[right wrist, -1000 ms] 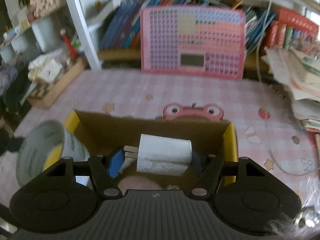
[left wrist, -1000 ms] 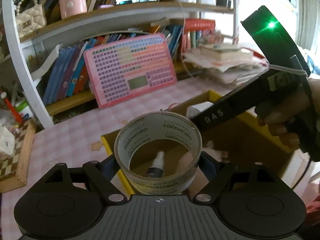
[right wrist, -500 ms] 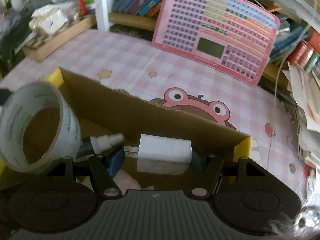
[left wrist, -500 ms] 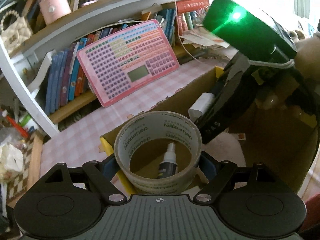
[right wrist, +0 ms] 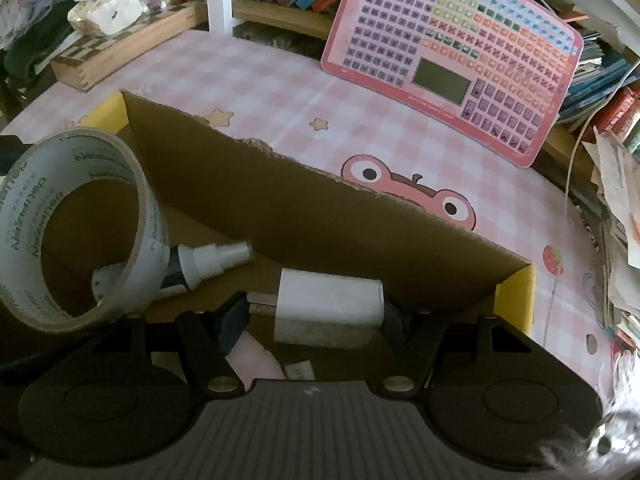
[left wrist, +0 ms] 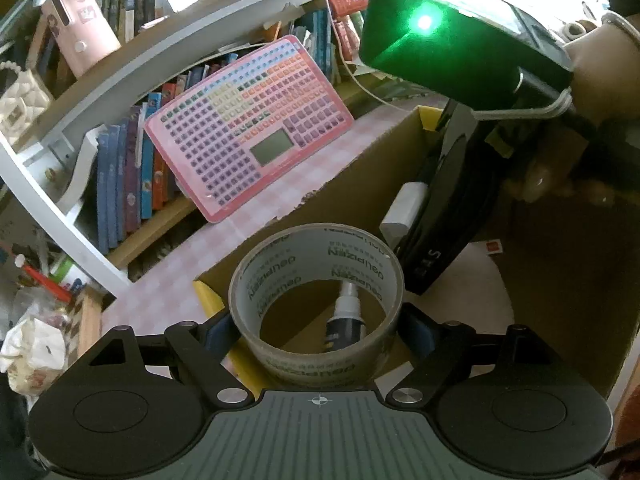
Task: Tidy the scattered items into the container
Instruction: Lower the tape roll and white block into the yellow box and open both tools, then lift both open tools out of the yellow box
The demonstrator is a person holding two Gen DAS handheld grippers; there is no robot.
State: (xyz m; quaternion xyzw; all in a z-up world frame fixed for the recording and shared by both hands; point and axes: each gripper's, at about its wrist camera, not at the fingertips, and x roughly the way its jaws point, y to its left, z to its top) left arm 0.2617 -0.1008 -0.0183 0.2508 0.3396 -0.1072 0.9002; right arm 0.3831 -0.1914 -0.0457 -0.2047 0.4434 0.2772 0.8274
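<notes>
The left tongs are clamped on a roll of clear packing tape, its printed band pressed between the 2 blue pads, the ring's open core facing the camera. The roll hangs over the near left corner of the open cardboard box, which stands on the pink checked counter.

The right tongs grip a white plug adapter sideways, its metal prongs pointing left, low inside the box close to the far wall. From the left wrist view the right tongs reach down into the box with a hand behind them.

On the box floor lies a small spray bottle with a white nozzle, partly seen through the tape ring, beside a pale pink soft object. A pink keypad toy leans against the bookshelf behind the box.
</notes>
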